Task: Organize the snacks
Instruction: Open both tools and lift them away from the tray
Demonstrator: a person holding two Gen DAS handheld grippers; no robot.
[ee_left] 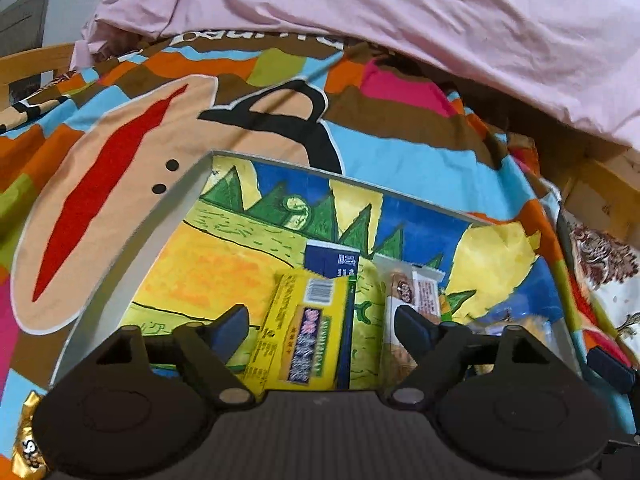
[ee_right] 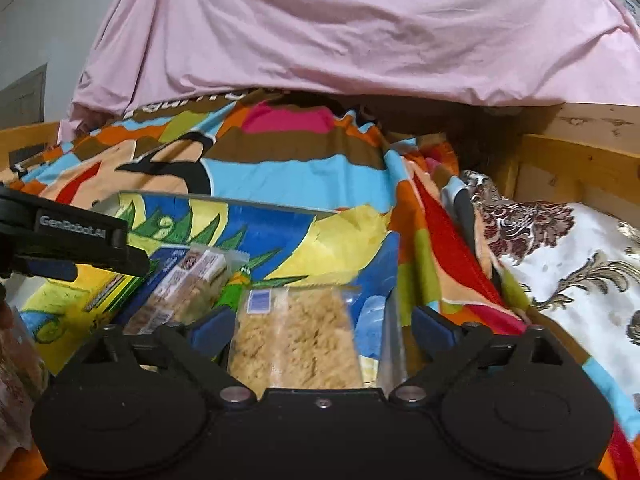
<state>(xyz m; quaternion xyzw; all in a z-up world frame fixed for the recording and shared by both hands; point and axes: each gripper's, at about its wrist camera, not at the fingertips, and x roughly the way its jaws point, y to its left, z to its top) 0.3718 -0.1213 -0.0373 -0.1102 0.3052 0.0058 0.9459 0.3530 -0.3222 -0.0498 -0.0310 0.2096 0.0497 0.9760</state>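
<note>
Looking along your left gripper (ee_left: 320, 326), you have both fingers spread wide with the yellow bar (ee_left: 304, 332) lying between them, untouched by either pad, low in the middle of the frame. It rests flat in the tray (ee_left: 120, 264), partly over a blue packet (ee_left: 332, 260), and a clear-wrapped biscuit pack (ee_left: 412, 300) sits just to its right, beside your right-hand finger. In the right wrist view your right gripper (ee_right: 322, 326) also stands wide open, and the clear noodle-cake pack (ee_right: 296, 336) lies between its fingers at lower centre, with neither pad pressing on it as far as you can see. The tray's printed floor fills the middle of both frames, set on a patterned blanket (ee_left: 400, 152); a pink sheet (ee_right: 340, 28) hangs across the top. A gold wrapper (ee_left: 26, 436) shows at the lower left edge of the left view, outside the tray. Judging by their look, these snacks are light and their film wrappers slick and crinkly, so a pinch on a loose end would likely slip. The yellow bar seems fairly stiff along its length; take it across its narrow width near the middle. The noodle cake looks brittle, so hold it by its long sides with a gentle squeeze, or it may crumble. The biscuit pack probably cracks the same way if you clamp hard.
</note>
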